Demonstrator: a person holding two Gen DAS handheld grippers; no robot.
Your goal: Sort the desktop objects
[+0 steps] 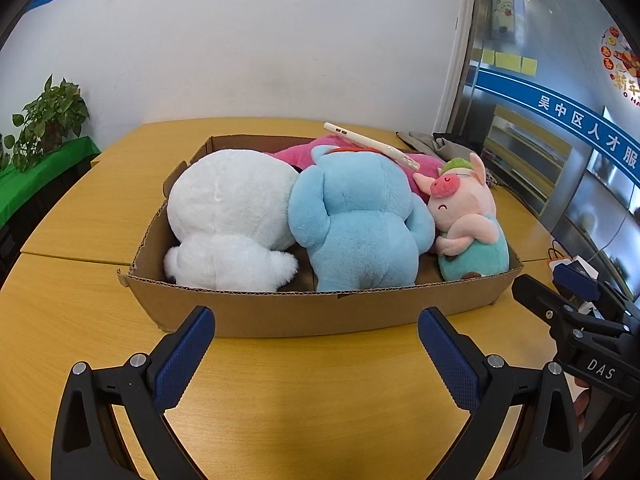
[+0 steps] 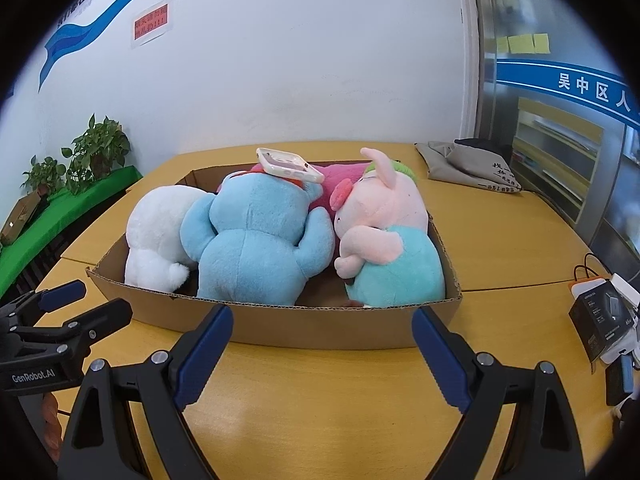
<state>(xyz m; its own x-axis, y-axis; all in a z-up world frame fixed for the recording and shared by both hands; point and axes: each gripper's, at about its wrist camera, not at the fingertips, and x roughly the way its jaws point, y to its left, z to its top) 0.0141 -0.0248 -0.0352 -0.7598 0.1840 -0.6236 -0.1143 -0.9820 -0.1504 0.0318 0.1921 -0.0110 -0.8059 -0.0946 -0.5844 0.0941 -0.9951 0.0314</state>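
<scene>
A shallow cardboard box (image 1: 320, 312) (image 2: 328, 330) stands on the yellow table. In it lie a white plush (image 1: 228, 216) (image 2: 156, 232), a blue plush (image 1: 356, 220) (image 2: 256, 240), a pink pig plush (image 1: 468, 216) (image 2: 384, 236) and a magenta plush (image 1: 336, 146) (image 2: 340, 176) behind. A white phone (image 1: 372, 145) (image 2: 290, 165) rests on top of the blue plush. My left gripper (image 1: 318, 350) (image 2: 86, 294) is open and empty just before the box's near wall. My right gripper (image 2: 322, 346) (image 1: 548, 284) is open and empty beside it, to the right.
Grey cloth bags (image 2: 468, 164) (image 1: 428, 140) lie at the table's far right. Small black and white boxes (image 2: 604, 316) sit at the right edge. Potted plants (image 1: 48, 120) (image 2: 96, 152) stand on a green shelf at left. A white wall is behind.
</scene>
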